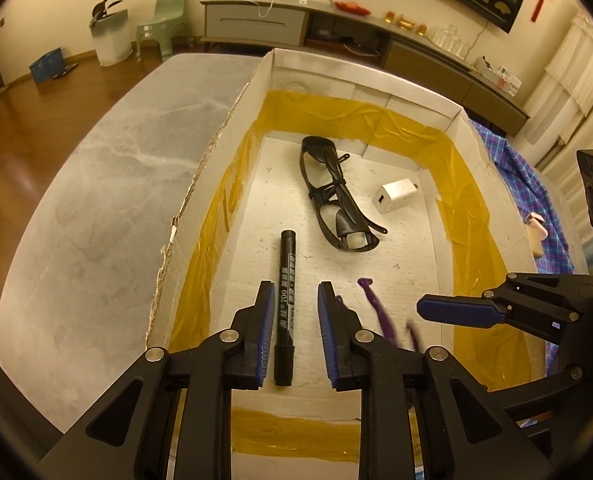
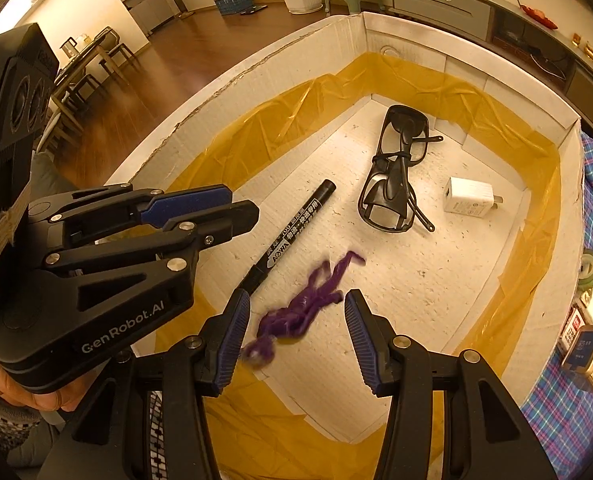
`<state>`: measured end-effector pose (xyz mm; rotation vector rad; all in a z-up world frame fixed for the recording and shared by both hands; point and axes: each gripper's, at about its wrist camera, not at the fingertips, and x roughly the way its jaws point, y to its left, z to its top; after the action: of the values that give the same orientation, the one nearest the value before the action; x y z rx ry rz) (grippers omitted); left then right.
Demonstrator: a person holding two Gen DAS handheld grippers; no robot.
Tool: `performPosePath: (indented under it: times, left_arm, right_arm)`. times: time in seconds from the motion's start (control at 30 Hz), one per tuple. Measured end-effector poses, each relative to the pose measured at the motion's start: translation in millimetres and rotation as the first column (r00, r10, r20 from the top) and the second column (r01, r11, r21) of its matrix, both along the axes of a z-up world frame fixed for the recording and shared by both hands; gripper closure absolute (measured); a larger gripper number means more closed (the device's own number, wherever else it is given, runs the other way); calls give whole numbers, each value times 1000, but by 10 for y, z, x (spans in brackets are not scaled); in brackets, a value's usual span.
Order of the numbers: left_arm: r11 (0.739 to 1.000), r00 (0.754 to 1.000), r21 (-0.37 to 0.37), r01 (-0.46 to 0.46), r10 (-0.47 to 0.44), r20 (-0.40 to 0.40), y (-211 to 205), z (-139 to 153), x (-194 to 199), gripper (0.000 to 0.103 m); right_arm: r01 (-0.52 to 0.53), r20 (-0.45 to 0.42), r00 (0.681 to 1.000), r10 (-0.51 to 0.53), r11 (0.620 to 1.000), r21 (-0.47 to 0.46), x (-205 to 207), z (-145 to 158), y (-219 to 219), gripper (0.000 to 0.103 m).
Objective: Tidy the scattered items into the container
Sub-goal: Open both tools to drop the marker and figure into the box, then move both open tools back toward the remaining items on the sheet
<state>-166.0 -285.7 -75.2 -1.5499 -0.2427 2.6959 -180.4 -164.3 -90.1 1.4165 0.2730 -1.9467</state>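
A white cardboard box [image 1: 200,184] [image 2: 256,68] lined with yellow tape holds a black marker [image 1: 285,300] [image 2: 292,232], black glasses [image 1: 334,192] [image 2: 396,168] and a white charger [image 1: 396,194] [image 2: 470,200]. A purple stringy item [image 2: 304,304] [image 1: 370,300], motion-blurred, is in the box just beyond my right gripper. My left gripper [image 1: 295,308] [image 2: 232,204] is open above the marker. My right gripper [image 2: 296,320] [image 1: 448,312] is open and holds nothing.
The box stands on a grey marble table [image 1: 96,184]. A blue plaid cloth [image 2: 576,400] [image 1: 536,184] lies to the right with a tape roll [image 2: 590,268], small cards and a boxed item [image 2: 588,348], and a beige object [image 1: 536,232].
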Motion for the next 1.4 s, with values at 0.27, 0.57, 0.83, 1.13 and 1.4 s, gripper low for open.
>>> performPosePath:
  times: [0.27,0.57,0.83,1.13,1.4]
  left_arm:
    - [1000,1000,-25,-16,16,-5,-16,90,74,76]
    - [996,998,-82,-30,25,-51,50,339,267,75]
    - [996,986,-77,-40,27,-166,276,667,514,74]
    - [992,956,-123,-11,-26,-292,669,1018,825,70]
    - [992,925,-114,48,-87,-370,1085,1252,989,66]
  right_arm:
    - [10,-8,1000,-10,999,-38,48,105,131,52]
    - [8,-92,996,-21,989,-146,246,335,364,52]
    - [-46,-258,966,-27,961,-273,586,730,700,52]
    - [-130,-441,897,-38,930,-344,1014,1073,1040,52]
    - [-70,-441,887,-135,906,-417,987,1209,1452,52]
